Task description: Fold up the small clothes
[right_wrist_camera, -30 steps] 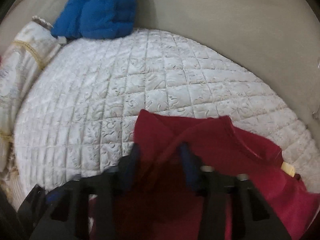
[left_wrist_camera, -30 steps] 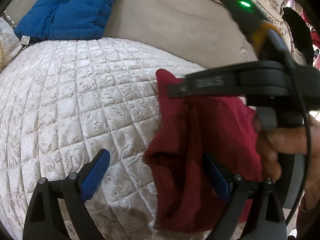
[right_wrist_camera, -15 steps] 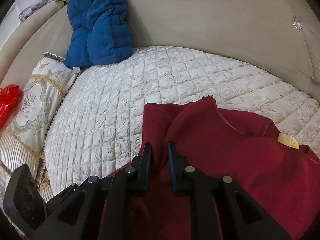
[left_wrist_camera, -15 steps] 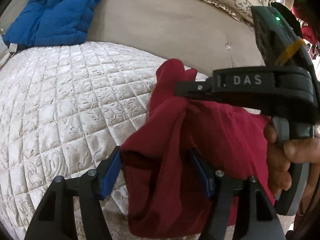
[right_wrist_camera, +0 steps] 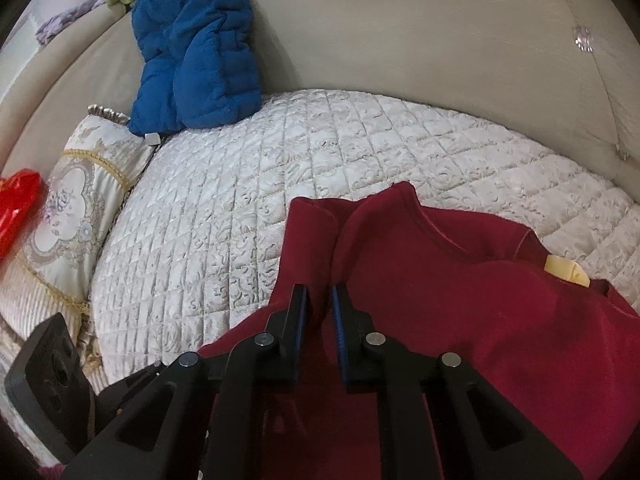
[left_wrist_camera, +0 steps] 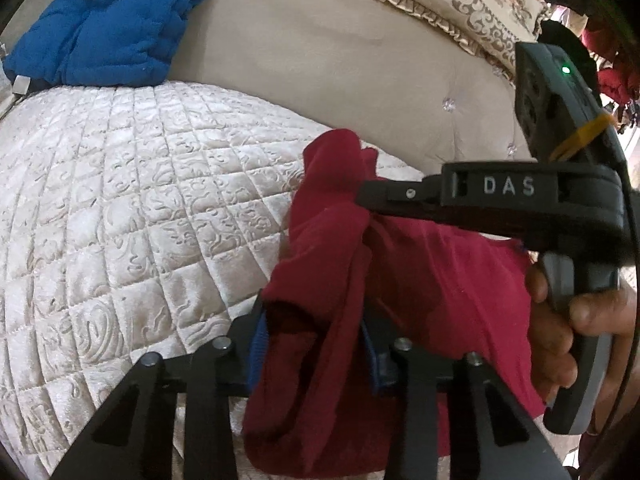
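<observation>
A dark red shirt lies on the quilted cream sofa seat, its neck with a yellow label to the right. My right gripper is shut on a fold of its sleeve and lifts it. In the left wrist view the red shirt hangs bunched between my left gripper fingers, which close on its lower edge. The right gripper's black body crosses above, pinching the cloth.
A blue quilted jacket lies at the back of the seat against the beige sofa back. An embroidered cushion and a red bag sit at the left. Another cushion rests on the sofa back.
My left gripper's fingers have closed in from wide open onto the shirt's lower edge. My right gripper has shut on the sleeve and raised it.
</observation>
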Available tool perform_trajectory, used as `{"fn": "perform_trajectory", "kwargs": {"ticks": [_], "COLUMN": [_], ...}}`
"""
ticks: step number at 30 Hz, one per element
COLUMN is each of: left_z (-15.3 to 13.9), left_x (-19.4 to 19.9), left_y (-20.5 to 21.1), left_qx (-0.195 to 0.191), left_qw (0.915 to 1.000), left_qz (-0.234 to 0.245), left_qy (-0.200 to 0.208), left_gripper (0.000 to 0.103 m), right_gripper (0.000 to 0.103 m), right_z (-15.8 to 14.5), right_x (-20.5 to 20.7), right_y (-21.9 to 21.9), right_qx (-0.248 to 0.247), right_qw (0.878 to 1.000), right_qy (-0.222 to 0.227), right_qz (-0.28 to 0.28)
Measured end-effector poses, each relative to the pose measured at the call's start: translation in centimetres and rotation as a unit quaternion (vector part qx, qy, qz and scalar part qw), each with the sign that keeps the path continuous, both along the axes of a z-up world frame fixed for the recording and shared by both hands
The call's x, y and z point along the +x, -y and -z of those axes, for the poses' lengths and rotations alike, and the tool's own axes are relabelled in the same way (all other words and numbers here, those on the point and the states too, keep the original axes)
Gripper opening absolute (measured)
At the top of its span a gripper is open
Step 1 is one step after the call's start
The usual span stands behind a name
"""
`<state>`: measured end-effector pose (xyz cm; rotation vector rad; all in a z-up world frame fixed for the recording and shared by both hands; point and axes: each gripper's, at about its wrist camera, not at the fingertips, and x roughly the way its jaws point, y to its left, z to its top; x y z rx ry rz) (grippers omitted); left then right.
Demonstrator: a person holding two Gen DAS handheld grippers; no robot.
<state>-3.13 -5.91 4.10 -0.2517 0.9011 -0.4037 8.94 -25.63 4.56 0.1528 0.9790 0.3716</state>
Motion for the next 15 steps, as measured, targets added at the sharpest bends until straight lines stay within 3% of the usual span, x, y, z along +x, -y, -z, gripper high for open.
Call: {"fn": "perform_trajectory", "kwargs": {"ticks": [1, 4, 7, 12, 15], "left_z": [-0.1, -0.5, -0.8, -1.2, -1.1], "left_x": [0.0, -0.3, -0.4, -0.3, -0.2], "left_y": [-0.1, -0.3, -0.4, -0.8, -0.8], "left_qx": [0.001, -0.004, -0.006, -0.005, -0.004], "left_qw": [1.0, 0.9999, 0.9999, 0.9997, 0.9997], "left_qz": [0.001, 0.002, 0.003, 0.007, 0.009], "left_qy": [0.004, 0.011, 0.015, 0.022, 0.023], "left_gripper": [0.038, 0.037, 0.037, 0.037, 0.037], "right_gripper": [0.0, 0.024, 0.036, 0.044, 0.046], "right_z": [-0.1, -0.8, -1.4, -0.9, 0.5], "right_x": [0.1, 0.4, 0.8, 2.9, 4.8], "right_y": [0.1, 0.5, 0.5, -1.0, -2.9], "right_qx": [0.005, 0.013, 0.016, 0.002, -0.006], "right_qw": [1.0, 1.0, 1.0, 0.999, 0.996], "right_qy": [-0.003, -0.007, -0.009, -0.045, -0.091], "right_qz": [0.001, 0.012, 0.022, 0.021, -0.004]}}
